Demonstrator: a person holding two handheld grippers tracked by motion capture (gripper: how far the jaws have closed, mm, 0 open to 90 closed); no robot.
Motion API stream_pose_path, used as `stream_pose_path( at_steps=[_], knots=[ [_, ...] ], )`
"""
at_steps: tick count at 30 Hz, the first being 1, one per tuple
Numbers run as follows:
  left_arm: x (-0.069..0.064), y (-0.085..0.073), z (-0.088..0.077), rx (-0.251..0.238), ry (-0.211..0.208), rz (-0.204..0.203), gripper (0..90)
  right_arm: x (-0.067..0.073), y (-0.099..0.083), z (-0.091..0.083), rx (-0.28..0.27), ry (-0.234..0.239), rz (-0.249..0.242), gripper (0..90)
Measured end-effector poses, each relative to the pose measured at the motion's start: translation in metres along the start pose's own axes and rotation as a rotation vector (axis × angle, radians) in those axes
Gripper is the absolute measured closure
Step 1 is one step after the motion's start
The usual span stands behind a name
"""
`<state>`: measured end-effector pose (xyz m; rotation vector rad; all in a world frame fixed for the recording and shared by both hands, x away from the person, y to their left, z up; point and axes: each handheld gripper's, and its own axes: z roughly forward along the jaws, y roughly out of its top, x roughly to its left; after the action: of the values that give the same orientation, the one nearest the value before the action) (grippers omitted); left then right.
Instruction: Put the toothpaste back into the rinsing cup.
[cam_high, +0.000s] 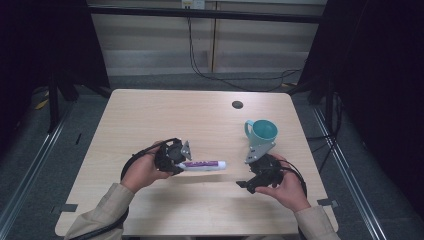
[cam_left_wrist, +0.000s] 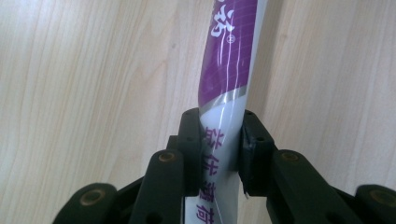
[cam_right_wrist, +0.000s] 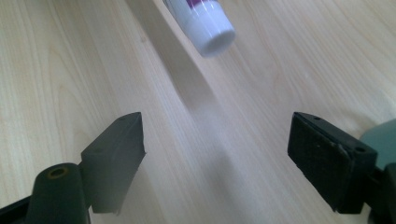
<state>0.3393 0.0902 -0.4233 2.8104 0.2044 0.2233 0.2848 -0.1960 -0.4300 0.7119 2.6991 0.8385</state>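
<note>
A white and purple toothpaste tube (cam_high: 202, 164) is held level just above the table, its cap pointing right. My left gripper (cam_high: 178, 161) is shut on the tube's flat tail end; in the left gripper view the tube (cam_left_wrist: 224, 84) runs up from between the two black jaws. My right gripper (cam_high: 245, 184) is open near the table's front right, aimed left toward the tube. In the right gripper view the white cap (cam_right_wrist: 211, 28) hangs ahead of the wide-apart jaws, with nothing between them. A teal mug (cam_high: 262, 131) stands upright just behind the right gripper.
The light wooden table (cam_high: 150, 115) has a small dark round hole (cam_high: 237, 104) near its far edge. Cables (cam_high: 215, 75) trail on the floor behind the table. Dark stands (cam_high: 55, 95) flank both sides. A teal edge (cam_right_wrist: 385, 140) shows beside the right jaw.
</note>
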Motion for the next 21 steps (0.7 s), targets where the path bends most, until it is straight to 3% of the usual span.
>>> stream_pose_path(
  at_steps=[5,16,21],
  knots=[
    [-0.004,0.009,0.002,-0.006,-0.004,0.025,73.7,0.002,0.017,0.0,0.004,0.005,-0.032,18.4],
    [-0.012,0.028,0.003,-0.008,-0.014,0.062,73.6,0.005,0.038,0.002,0.028,0.037,-0.093,22.2],
    [-0.015,0.033,0.005,-0.01,-0.019,0.076,73.6,0.006,0.046,0.004,0.049,0.059,-0.098,26.9]
  ],
)
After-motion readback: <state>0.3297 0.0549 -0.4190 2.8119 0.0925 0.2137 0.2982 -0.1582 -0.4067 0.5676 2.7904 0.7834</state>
